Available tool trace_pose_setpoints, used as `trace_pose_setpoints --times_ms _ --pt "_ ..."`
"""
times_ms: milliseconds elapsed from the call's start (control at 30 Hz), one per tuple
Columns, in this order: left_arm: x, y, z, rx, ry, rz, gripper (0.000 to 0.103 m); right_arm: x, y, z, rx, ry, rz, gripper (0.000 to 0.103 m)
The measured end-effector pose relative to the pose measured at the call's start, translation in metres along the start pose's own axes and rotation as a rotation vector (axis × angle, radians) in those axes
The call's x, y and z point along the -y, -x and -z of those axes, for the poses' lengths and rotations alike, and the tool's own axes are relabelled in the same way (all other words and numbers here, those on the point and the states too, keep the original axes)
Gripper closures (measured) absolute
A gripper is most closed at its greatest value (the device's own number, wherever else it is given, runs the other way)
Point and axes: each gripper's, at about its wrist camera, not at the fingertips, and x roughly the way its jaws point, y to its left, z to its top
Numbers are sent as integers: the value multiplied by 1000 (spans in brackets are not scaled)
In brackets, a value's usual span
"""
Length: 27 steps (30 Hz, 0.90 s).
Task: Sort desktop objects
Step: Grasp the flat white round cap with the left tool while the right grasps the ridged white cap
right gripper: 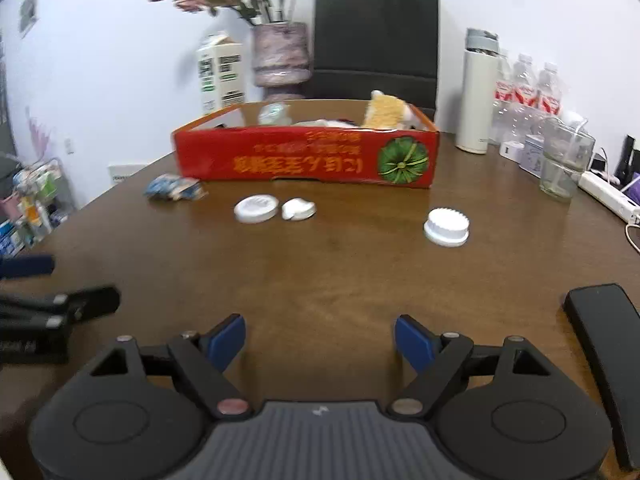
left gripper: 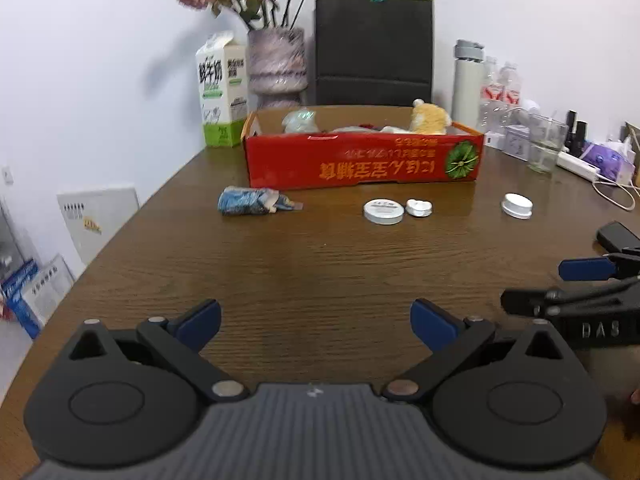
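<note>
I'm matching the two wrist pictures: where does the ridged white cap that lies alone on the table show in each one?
Left wrist view: the ridged white cap lies right of centre, apart from the other white pieces.
Right wrist view: the cap lies right of centre, nearer and larger.
Shared landmark: the red box, whose green-rosette end is just beyond the cap.

the tabletop (left gripper: pixel 320 264) is brown wood grain with a soft sheen. the red box (left gripper: pixel 362 160) looks like printed cardboard. three round lids (right gripper: pixel 446 227) are smooth white plastic; the toy (left gripper: pixel 430 118) is fuzzy plush.
</note>
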Motion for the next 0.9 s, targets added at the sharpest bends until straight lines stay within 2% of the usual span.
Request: trace_pose_setpoints --times_ms 133,300,367,433,500,633,700,767,900 --pt "4 1 0 1 1 37 0 -5 13 3 28 29 -40 22" --pt "6 -8 -11 21 18 62 5 6 12 -14 65 33 14 23" --pt "3 -15 -25 56 15 62 14 17 4 -25 64 15 55 25" --pt "-4 -22 -46 100 18 28 18 31 -5 -41 70 -28 100 28" --pt "-10 -30 -65 131 23 58 18 47 -16 -59 76 -80 112 28" --pt "-13 -70 -95 54 21 202 18 69 -48 -84 70 -112 156 31" --pt "-4 -95 -99 6 -4 215 23 77 -68 -87 39 -132 169 39" --pt "8 -114 -96 -33 -45 227 35 82 -82 -86 12 -163 158 43" --pt "17 -128 -89 -37 -86 289 35 79 -89 -82 18 -138 170 42"
